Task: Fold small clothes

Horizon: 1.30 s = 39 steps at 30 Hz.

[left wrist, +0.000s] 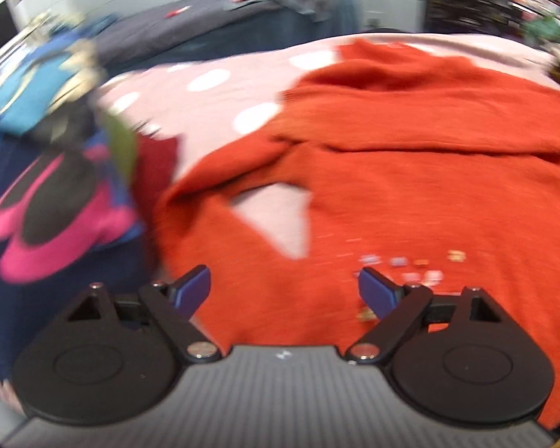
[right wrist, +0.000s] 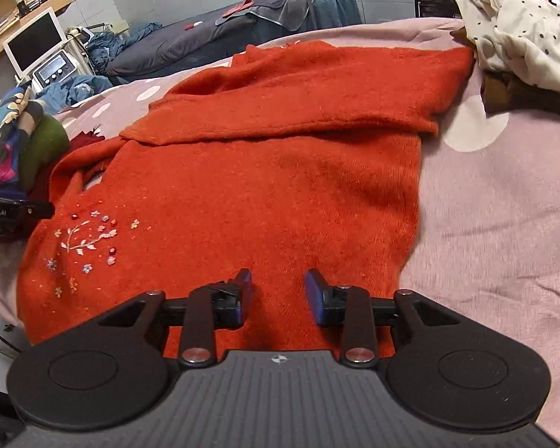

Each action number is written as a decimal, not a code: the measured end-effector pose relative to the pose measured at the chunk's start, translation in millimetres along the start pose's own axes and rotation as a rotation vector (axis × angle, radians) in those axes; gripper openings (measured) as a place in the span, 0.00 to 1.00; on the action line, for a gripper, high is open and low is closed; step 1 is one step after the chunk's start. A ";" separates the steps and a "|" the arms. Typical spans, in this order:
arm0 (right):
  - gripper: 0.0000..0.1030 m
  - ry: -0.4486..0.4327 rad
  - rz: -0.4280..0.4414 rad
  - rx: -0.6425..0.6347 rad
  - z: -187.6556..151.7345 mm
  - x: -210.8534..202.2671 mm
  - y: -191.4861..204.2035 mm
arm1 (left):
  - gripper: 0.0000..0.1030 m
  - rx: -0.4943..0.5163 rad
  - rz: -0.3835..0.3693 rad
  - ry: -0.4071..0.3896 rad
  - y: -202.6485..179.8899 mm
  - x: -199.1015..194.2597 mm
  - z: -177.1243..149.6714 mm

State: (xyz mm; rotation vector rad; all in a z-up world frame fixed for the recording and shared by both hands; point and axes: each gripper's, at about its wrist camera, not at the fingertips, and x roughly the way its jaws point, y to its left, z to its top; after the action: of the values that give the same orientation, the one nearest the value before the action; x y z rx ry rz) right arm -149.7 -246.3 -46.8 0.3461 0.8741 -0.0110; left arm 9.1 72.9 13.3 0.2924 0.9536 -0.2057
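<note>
Right tool (right wrist: 278, 293): nearest the lens; fingers spread part-way, nothing between them, hovering over the near hem of the sweater.
Left tool (left wrist: 283, 291): fingers spread wide, nothing pinched, over the sweater's left half; view is motion-blurred.
Bed cover (right wrist: 504, 205): pink with white dots; carries everything, soft underlay, so pressing down will sink.
Sweater (right wrist: 265, 186): orange-red knit, spread across the middle of the bed; one sleeve (right wrist: 280, 119) lies folded across the upper body, the right side edge runs roughly straight down toward the right tool.
Handling (judged): light, limp, fuzzy knit; not slippery, will stretch and drag against the cover, no stiffness to hold a crease.
Loose left part (left wrist: 212, 186): rumpled on the sweater's left side, a patch of bed cover showing through a gap; likely the other sleeve, cannot confirm.
Grip points (judged): pinch at hem corners or the sleeve cuff, through the full thickness of the knit.
Embroidery (right wrist: 87, 240): small flowers and beads near the lower left; avoid clamping there, beads could snag.
Side pile (left wrist: 56, 205): mixed clothes left of the sweater, just beside it.
</note>
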 end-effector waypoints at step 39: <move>0.76 -0.044 0.046 0.022 -6.9 6.0 2.9 | 0.04 -0.213 0.173 -0.647 64.1 -159.0 101.2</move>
State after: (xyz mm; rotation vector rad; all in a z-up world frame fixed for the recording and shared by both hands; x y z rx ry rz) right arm -150.5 -240.6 -54.6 0.3856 0.8231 0.0145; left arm 16.5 106.4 209.3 0.0954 0.3017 -0.0307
